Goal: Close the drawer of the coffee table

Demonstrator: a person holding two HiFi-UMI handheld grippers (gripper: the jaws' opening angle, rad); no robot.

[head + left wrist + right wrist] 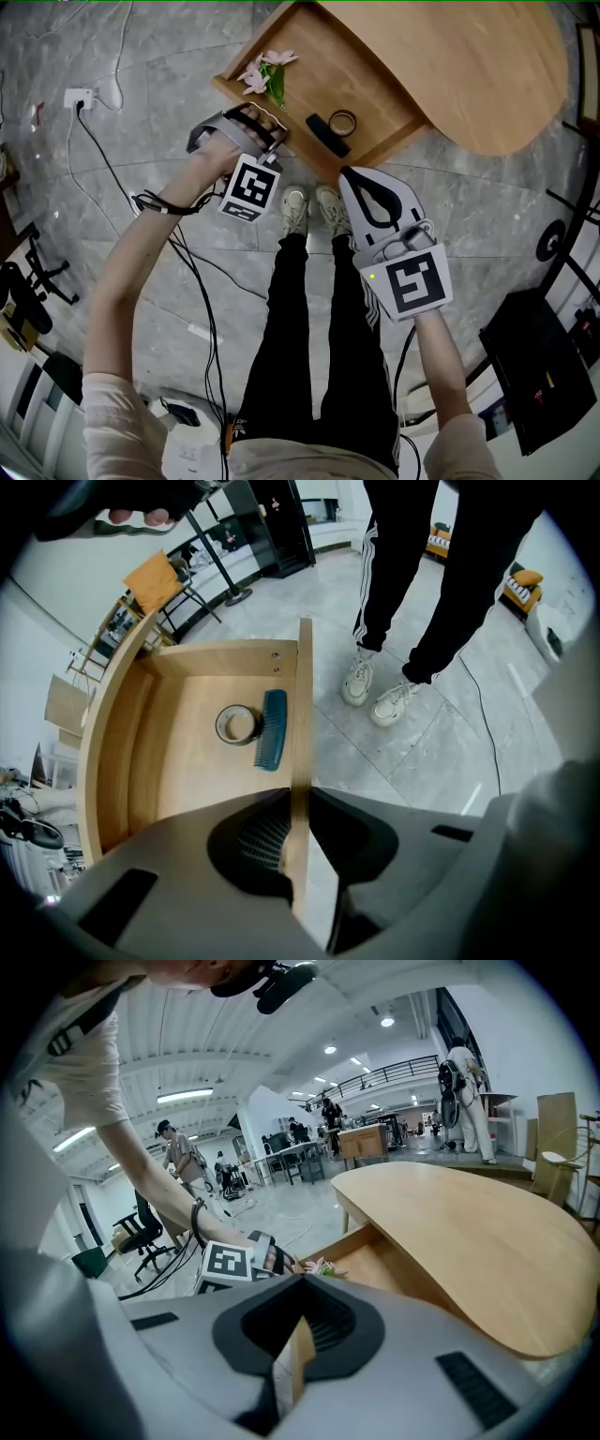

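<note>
At twelve o'clock, my left gripper (300, 803) and right gripper (300, 1330) each have fingers clamped on the front board (304, 696) of the open drawer (183, 761); comb (272, 731), tape roll (237, 725) inside.

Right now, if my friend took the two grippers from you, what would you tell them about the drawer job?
Left gripper: shut on the thin wooden front panel of the light wooden drawer.
Right gripper: same panel between its jaws, and it looks clamped too.
Drawer: wide open under the rounded wooden coffee table. Inside are a dark teal comb, a roll of tape and pink flowers.
Done: both grips on the panel.
Left to do: push the drawer in until it is shut.
</note>
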